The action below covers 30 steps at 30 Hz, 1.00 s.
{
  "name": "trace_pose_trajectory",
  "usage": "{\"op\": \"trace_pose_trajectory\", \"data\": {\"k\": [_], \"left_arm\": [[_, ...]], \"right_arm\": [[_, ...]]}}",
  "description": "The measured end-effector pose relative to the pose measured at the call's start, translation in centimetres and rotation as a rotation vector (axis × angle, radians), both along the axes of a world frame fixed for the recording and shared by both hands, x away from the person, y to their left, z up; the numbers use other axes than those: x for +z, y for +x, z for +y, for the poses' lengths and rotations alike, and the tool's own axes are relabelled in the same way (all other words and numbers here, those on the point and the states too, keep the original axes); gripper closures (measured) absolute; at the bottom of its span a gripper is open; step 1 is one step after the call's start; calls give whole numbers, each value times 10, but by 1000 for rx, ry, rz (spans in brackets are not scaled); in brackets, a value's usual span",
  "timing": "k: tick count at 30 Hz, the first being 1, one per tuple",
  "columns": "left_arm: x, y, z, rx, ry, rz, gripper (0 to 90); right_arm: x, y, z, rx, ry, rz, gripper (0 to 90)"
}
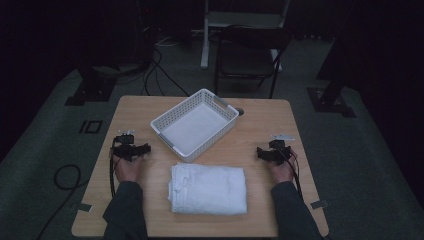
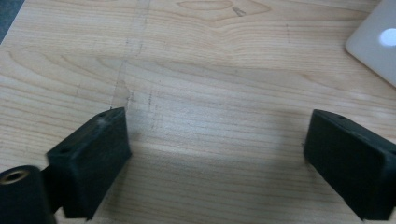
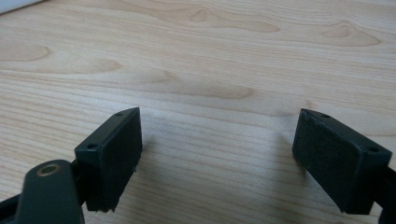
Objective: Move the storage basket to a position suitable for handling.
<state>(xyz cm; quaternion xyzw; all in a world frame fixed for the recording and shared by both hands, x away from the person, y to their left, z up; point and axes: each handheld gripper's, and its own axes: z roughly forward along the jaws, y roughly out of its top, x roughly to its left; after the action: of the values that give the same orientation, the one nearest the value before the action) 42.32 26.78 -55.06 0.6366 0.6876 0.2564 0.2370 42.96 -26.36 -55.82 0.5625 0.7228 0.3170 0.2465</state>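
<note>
A folded white towel (image 1: 209, 189) lies near the table's front edge, between my two hands. Behind it a white perforated basket (image 1: 194, 124) stands empty and turned at an angle. My left gripper (image 1: 145, 148) rests on the wood at the left, open, its jaws pointing right toward the basket's near corner. In its own view the left gripper (image 2: 217, 140) has bare wood between wide jaws, with the basket's corner (image 2: 376, 44) at the upper right. My right gripper (image 1: 260, 152) sits at the right, open, pointing left. Its own view has the right gripper (image 3: 219, 135) over bare wood.
The wooden table (image 1: 260, 125) has a small round hole (image 1: 239, 111) behind the basket. A dark chair (image 1: 247, 55) stands beyond the far edge. Cables (image 1: 65, 177) lie on the floor at the left, and tape tabs mark the front corners.
</note>
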Motion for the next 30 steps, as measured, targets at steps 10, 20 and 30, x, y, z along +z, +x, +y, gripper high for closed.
{"op": "trace_pose_trajectory", "data": {"k": [10, 20, 30], "left_arm": [[7, -5, -5, -27, -2, 11, 303], [29, -17, -18, -100, -23, -95, 292], [52, -28, -35, -148, -70, -175, 273]], "right_arm": [[2, -3, -1, -23, 0, 8, 219], [2, -5, -4, -1, -1, 6, 235], [2, -5, -4, -2, 1, 3, 235]]}}
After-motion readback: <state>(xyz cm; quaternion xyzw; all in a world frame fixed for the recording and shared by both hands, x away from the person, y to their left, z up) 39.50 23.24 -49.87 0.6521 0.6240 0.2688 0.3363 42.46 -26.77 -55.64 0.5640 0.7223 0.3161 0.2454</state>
